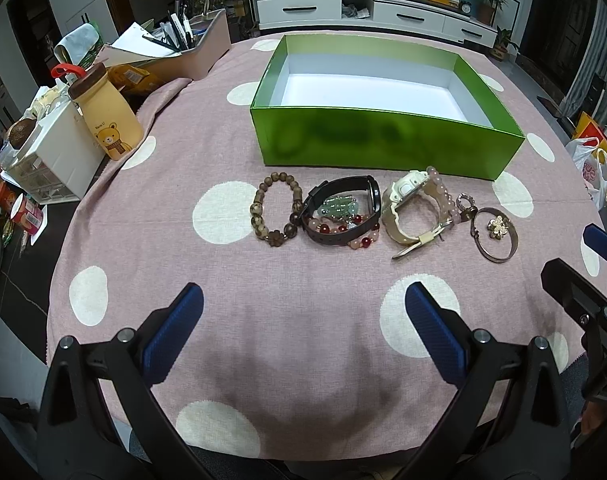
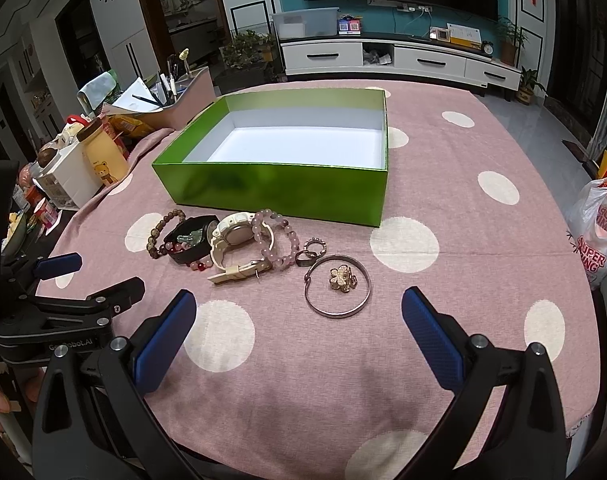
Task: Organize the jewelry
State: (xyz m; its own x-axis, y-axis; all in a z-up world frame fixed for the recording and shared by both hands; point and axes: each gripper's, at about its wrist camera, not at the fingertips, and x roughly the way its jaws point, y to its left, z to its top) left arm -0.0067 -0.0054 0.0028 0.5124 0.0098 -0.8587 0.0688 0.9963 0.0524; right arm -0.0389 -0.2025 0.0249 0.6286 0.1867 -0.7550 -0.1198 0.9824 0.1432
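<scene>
Jewelry lies in a tangled row on the desk (image 2: 463, 240) just before the empty green box (image 2: 271, 184), and with the left claw (image 1: 303, 320) and right claw (image 2: 299, 320) both spread and empty, a careless pinch could drag overlapped bracelets along together.

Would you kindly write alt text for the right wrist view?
An empty green box sits on a pink polka-dot tablecloth, with a row of jewelry in front of it: bead bracelets, watches, rings and a metal bangle around a gold flower brooch. The right gripper hangs open in front of the bangle.
</scene>
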